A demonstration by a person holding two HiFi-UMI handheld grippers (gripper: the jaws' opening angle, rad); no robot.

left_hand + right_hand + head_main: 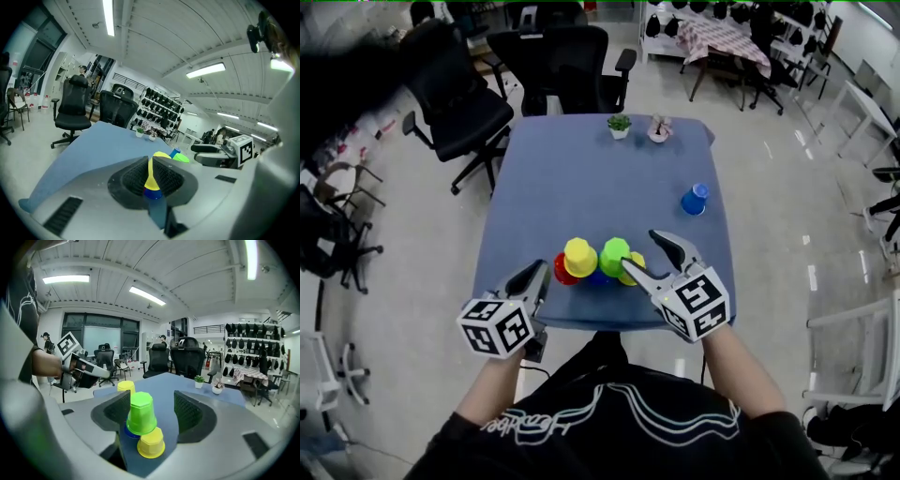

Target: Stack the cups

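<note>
The cups look like thin, smooth plastic. They seem light enough to skid or topple at a nudge and likely to flex under a hard squeeze. A gentle pinch across the tapered wall, a little below the upturned base, seems the safest hold. Most stand upside down in a cluster by the near edge of the worktop [581, 178]. There a green cup [140, 413] seemingly rests on a blue cup [122, 431], with a yellow cup [151, 445] touching in front. A second yellow cup [579, 255] overlaps a red cup [562, 275]; whether it sits on or beside it I cannot tell. A lone blue cup [695, 199] stands well apart, near the right edge. The right gripper [643, 251] has its jaws spread wide either side of the green cup, not touching it. The left gripper [541, 272], just beside the red cup, has its jaws pressed together on nothing.
</note>
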